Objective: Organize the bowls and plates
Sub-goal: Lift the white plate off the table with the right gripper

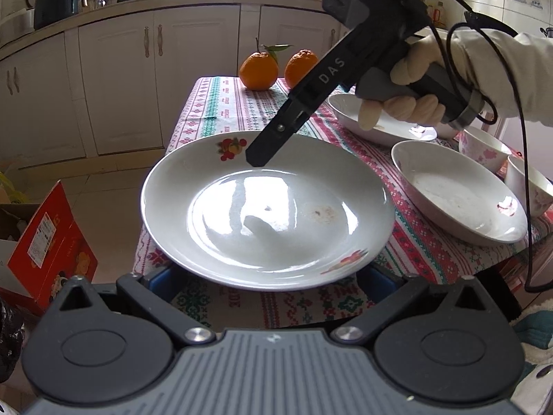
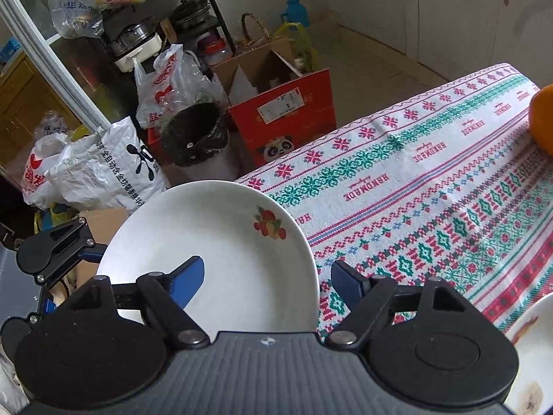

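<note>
Your right gripper (image 2: pixel 268 276) has its two blue fingers (image 2: pixel 188 278) spread wide, and they straddle the rim of the fruit-patterned plate (image 2: pixel 214 252): the left finger lies over the plate's white inside, the right finger sits just outside the rim, above the tablecloth (image 2: pixel 432 186). They grip nothing; the rim runs between them with space on both sides. In the left wrist view, that gripper's dark finger (image 1: pixel 257 155) slants down from the upper right to the plate's far rim, beside the printed fruit, and your gloved right hand (image 1: pixel 404 79) holds its handle over the dishes on the right. Your left gripper (image 1: pixel 266 273) is at the opposite, near edge of the same plate (image 1: pixel 266 207). Its blue fingers show only as tips, one at each side under the near rim, set far apart; whether they touch or bear the plate cannot be told. The plate overhangs the table's left corner, and whether it rests on the cloth or is held just above it is unclear. So both grippers are on this one plate, right at the far rim, left at the near rim. To the right lie a second plate (image 1: pixel 456 190) and, farther away, a third plate (image 1: pixel 376 121), with two pink-flowered bowls (image 1: pixel 484 148) at the right edge. Two oranges (image 1: pixel 259 71) stand at the far end. Closing the right fingers on the rim looks like the coming move.
</note>
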`<state>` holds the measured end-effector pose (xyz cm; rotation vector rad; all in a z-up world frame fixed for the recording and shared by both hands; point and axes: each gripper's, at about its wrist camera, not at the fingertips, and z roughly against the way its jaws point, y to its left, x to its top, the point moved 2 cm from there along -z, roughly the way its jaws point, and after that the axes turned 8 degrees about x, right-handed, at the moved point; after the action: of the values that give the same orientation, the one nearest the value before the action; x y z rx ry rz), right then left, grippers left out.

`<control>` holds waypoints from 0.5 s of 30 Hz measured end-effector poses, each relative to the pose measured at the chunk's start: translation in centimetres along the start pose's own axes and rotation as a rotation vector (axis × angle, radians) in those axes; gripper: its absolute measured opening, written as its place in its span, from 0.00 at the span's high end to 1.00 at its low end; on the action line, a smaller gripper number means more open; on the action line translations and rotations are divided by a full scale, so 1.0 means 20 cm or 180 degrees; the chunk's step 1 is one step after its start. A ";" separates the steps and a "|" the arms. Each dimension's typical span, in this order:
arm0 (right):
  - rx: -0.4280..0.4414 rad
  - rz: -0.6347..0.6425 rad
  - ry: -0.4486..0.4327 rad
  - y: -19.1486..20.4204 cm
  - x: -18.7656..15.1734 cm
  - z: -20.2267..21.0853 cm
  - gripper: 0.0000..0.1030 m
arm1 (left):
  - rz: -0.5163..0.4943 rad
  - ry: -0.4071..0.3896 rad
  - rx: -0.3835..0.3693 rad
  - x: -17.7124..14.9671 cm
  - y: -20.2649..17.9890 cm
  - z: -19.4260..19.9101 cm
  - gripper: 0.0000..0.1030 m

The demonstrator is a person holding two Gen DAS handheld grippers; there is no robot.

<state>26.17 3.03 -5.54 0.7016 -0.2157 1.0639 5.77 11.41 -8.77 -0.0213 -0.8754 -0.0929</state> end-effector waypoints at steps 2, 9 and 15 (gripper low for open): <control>0.0055 -0.0010 0.0006 -0.01 0.00 -0.01 0.20 | 0.0002 0.0000 -0.0005 0.00 0.00 0.00 0.01; 0.0218 0.0025 0.0059 -0.01 0.01 -0.02 0.26 | -0.0024 0.0013 0.0017 0.01 0.00 0.00 0.01; 0.0361 -0.0081 -0.0002 -0.04 0.01 -0.02 0.26 | -0.0054 0.0035 0.0034 0.01 -0.01 0.00 0.02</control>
<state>26.91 3.25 -6.09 0.8046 -0.1475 1.0576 6.01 11.21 -8.61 -0.0034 -0.8653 -0.1041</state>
